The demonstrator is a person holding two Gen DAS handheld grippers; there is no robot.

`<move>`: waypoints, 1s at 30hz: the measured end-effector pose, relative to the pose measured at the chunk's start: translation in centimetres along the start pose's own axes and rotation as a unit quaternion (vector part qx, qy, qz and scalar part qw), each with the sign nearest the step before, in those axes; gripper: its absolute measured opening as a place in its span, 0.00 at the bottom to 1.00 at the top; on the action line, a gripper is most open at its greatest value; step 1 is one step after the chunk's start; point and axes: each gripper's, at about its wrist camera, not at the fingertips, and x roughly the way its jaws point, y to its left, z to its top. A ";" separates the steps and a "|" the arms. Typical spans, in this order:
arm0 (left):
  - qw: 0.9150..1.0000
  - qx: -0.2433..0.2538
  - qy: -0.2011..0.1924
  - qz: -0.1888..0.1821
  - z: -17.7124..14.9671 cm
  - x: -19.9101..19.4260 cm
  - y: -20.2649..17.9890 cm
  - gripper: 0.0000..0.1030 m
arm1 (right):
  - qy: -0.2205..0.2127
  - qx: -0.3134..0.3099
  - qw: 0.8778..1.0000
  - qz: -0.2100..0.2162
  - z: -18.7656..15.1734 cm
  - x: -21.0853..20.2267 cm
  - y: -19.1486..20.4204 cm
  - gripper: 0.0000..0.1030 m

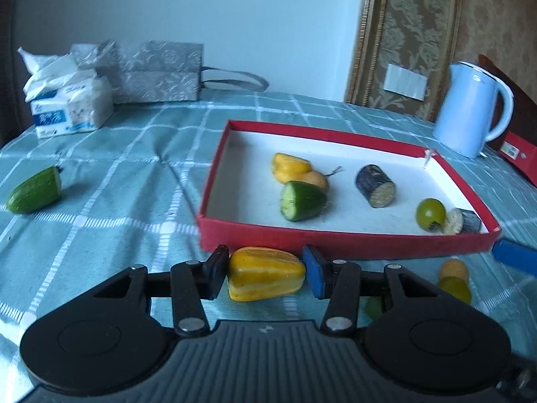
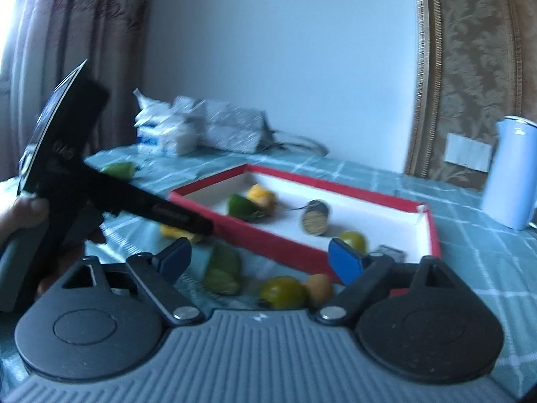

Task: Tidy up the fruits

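The left tool (image 1: 266,273) is closed on a yellow pepper piece (image 1: 265,273) on the worktop (image 1: 117,208), just in front of the red tray (image 1: 335,238). The right tool (image 2: 260,258) is wide open and empty above a green fruit (image 2: 282,291) and yellow fruit (image 2: 319,290) by the tray's near wall. Cucumber, eggplant and pepper pieces lie inside the tray.
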 end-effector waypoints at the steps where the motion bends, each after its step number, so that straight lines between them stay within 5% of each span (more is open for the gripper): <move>1: 1.000 -0.007 0.002 -0.001 0.1 0.1 0.2 0.46 | 0.002 -0.009 1.000 0.003 0.0 0.2 0.5 0.81; 4: 1.000 -0.014 0.003 -0.004 0.1 0.1 0.5 0.46 | 0.007 -0.036 0.999 0.013 0.1 0.6 1.9 0.77; 6: 1.000 -0.013 0.003 -0.003 0.1 0.1 0.4 0.46 | 0.017 -0.052 0.998 0.016 0.1 1.1 2.8 0.59; 9: 1.000 -0.012 0.002 0.000 0.1 0.0 0.4 0.46 | 0.039 -0.068 0.997 0.020 0.3 2.3 3.6 0.46; 23: 1.000 -0.002 0.006 -0.001 0.0 0.2 0.1 0.46 | 0.112 -0.042 0.993 -0.001 0.4 5.8 3.2 0.44; 26: 1.000 0.001 0.006 0.001 0.0 0.2 0.0 0.46 | 0.108 -0.040 0.993 -0.006 0.4 5.7 3.2 0.30; 30: 1.000 0.002 0.006 0.001 0.0 0.2 0.0 0.46 | 0.110 -0.034 0.993 -0.005 0.4 5.7 3.1 0.30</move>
